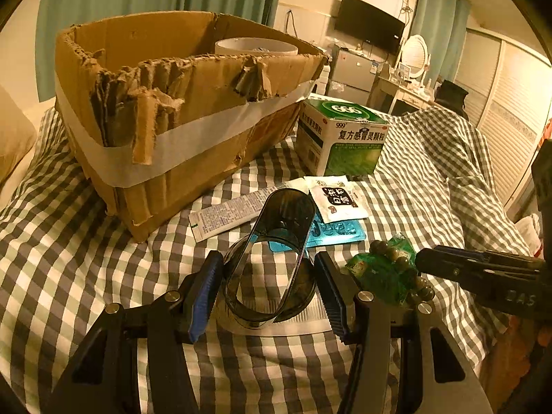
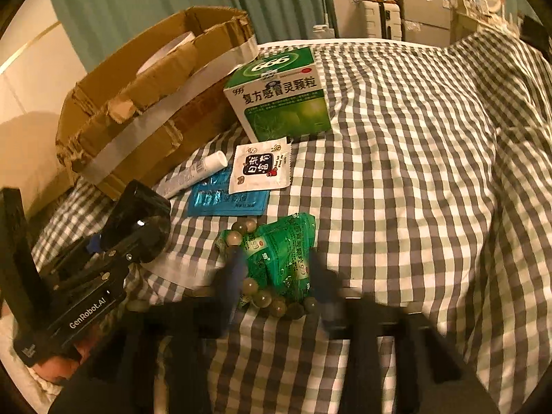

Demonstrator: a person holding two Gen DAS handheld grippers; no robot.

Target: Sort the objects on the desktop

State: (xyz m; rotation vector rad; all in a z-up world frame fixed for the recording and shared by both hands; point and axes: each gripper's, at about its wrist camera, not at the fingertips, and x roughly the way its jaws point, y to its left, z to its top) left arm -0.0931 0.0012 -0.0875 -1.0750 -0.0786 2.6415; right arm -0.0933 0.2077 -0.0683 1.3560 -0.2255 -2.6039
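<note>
A dark, smoky, oval-rimmed plastic object (image 1: 272,258), open through its middle, is held between the blue pads of the left tool (image 1: 269,289), which is clamped on its lower part just above the checked bedspread (image 1: 103,276). Just beside it, towards the right, a green sachet pack (image 2: 286,258) is seen lying on the bedspread with a string of round beads (image 2: 262,296) curled around and under it. The right tool (image 2: 276,283) is blurred in its own view; its fingers are seen on either side of the green pack and beads, and whether the pads press on them cannot be told. Behind these things a blue blister sheet (image 2: 227,203) is lying flat, overlapped at its far corner by a white sachet with dark characters (image 2: 260,169), and a white tube (image 2: 196,172) is lying beside them. Further back a green-and-white medicine box (image 2: 283,96) is standing upright, just beside a torn cardboard box (image 1: 165,110) banded with pale tape, in which the rim of a white round container (image 1: 255,46) is visible.
</note>
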